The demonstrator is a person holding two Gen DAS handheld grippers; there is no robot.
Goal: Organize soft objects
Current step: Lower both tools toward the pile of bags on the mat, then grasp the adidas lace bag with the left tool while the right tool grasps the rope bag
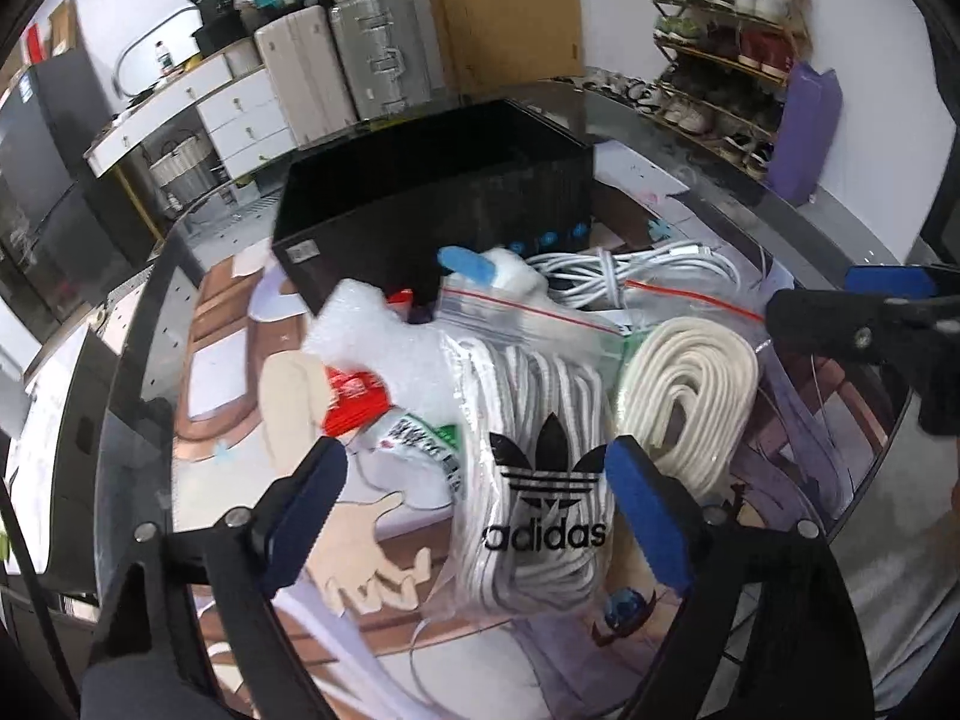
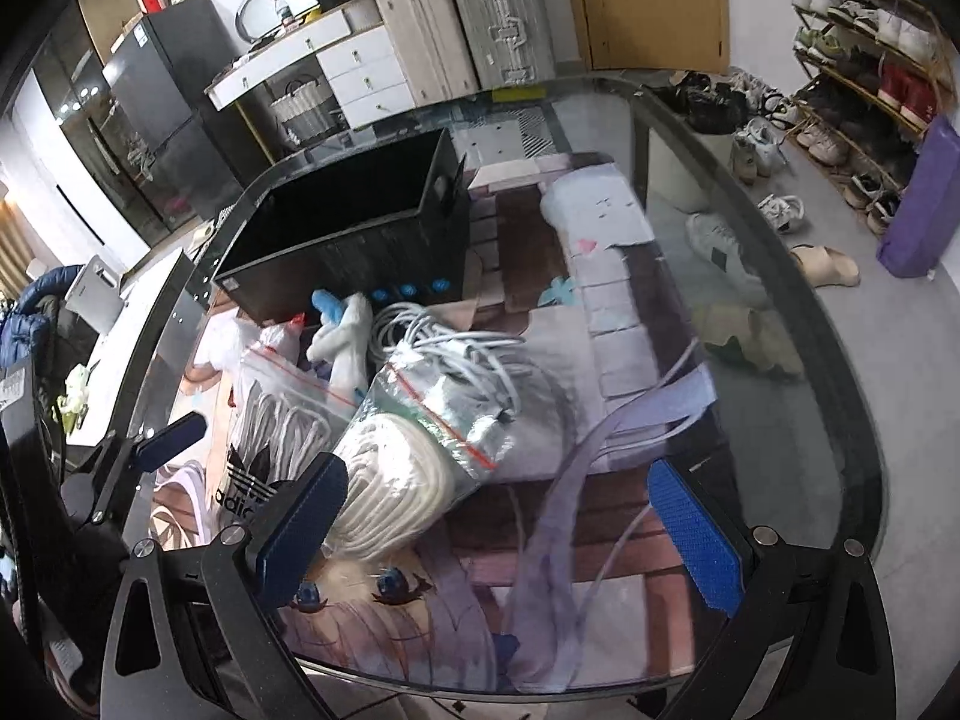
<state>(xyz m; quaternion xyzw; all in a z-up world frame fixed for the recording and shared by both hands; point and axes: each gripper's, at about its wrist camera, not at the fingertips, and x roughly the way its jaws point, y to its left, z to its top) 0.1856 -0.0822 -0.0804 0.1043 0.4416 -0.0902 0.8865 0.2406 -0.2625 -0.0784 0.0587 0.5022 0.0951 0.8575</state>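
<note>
On the left of the glass table point(image 2: 774, 324) we see a crumpled white bubble-wrap bundle point(image 1: 360, 330) with a red packet point(image 1: 354, 399) tucked under it, lying just in front of the open black storage box point(image 1: 432, 204); the box stands empty at the back, most likely the place these soft things are meant to go. Next comes the Adidas zip bag of white laces point(image 1: 534, 456). Our left gripper point(image 1: 474, 510) points down over it, jaws wide and straddling the bag's lower end, pads apart from the plastic and holding nothing. Behind the bag lie a white-and-blue plush toy point(image 2: 342, 324) and a loose white cable point(image 2: 432, 324), touching the box front. Further right sits the bag of cream cord point(image 2: 390, 486). Our right gripper point(image 2: 510, 528) hangs over its near end, jaws spread and empty; its left pad looks close to the coil, though the wide lens makes contact hard to judge.
</note>
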